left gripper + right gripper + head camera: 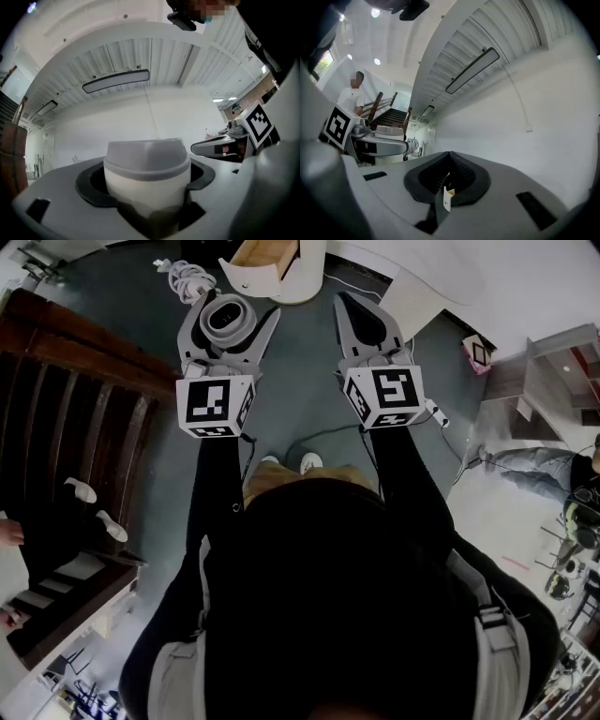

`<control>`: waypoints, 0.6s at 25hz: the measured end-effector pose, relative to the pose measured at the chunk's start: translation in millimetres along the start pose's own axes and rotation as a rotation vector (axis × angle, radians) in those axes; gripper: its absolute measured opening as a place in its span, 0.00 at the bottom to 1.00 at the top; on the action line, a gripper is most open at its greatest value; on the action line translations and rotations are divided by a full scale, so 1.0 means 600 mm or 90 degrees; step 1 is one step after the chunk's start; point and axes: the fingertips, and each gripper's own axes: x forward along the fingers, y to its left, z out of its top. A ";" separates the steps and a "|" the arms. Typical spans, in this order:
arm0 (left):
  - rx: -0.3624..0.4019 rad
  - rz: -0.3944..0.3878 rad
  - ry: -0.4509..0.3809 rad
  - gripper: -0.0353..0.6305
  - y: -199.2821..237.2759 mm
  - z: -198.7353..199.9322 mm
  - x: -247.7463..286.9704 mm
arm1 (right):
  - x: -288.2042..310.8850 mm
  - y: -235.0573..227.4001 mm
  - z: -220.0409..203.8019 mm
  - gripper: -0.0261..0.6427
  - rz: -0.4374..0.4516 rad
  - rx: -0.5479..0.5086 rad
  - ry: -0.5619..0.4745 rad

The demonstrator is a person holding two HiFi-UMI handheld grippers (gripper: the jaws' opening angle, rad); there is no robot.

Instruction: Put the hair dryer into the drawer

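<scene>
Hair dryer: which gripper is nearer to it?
Left. The left gripper holds the hair dryer between its jaws; the right gripper is beside it, apart, jaws together.

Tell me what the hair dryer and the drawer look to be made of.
The hair dryer is likely plastic: a smooth matte white body with a grey moulded cap. The drawer is probably wood: pale tan flat boards, with the finish too small to tell.

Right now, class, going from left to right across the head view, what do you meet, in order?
In order: dark wooden stairs → left tool, closed on the hair dryer → right tool, shut with nothing in it → small box on the floor.
</scene>
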 end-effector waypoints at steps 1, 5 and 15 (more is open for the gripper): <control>0.003 0.000 0.000 0.66 0.000 -0.001 0.001 | 0.001 -0.001 -0.002 0.08 0.000 0.000 0.000; 0.012 0.003 0.000 0.66 0.002 -0.006 0.005 | 0.006 0.001 -0.006 0.08 0.008 -0.006 0.004; 0.025 0.001 0.005 0.66 0.001 -0.012 0.006 | 0.008 -0.002 -0.008 0.08 0.011 -0.014 -0.001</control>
